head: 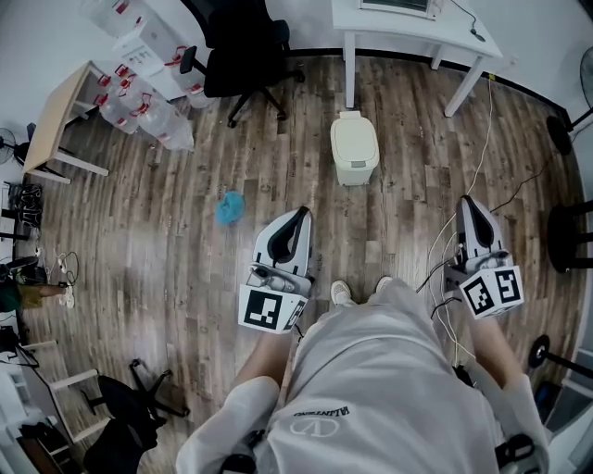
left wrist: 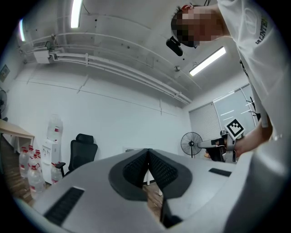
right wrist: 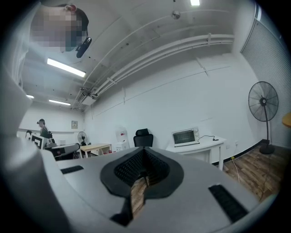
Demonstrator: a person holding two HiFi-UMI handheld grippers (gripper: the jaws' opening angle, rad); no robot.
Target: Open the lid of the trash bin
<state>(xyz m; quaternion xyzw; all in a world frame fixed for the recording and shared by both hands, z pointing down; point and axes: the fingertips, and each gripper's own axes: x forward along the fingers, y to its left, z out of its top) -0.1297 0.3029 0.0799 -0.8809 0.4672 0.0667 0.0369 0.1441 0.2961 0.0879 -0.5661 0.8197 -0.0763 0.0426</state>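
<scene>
Head view: a person stands on a wood floor [head: 185,231], holding 1 gripper in each hand. The bin [head: 354,148], cream-coloured with its lid down, stands on the floor ahead of the person, just in front of a leg of the white bench [head: 417,28]. It lies well apart from both grippers, nearer the left one.

Left gripper [head: 303,215]: held low and pointing forward; its jaws are together with nothing between them, as the left gripper view confirms [left wrist: 148,154].

Right gripper [head: 469,202]: held at the person's right side, off to the right of the bin; its jaws likewise meet at the tips and are empty [right wrist: 143,157].

Surroundings: a black chair [head: 243,56] stands left of the bench, a cluster of water bottles [head: 139,102] lies at upper left, and a small blue object [head: 231,208] sits on the floor left of the left gripper. A fan [right wrist: 263,102] shows in the right gripper view.
</scene>
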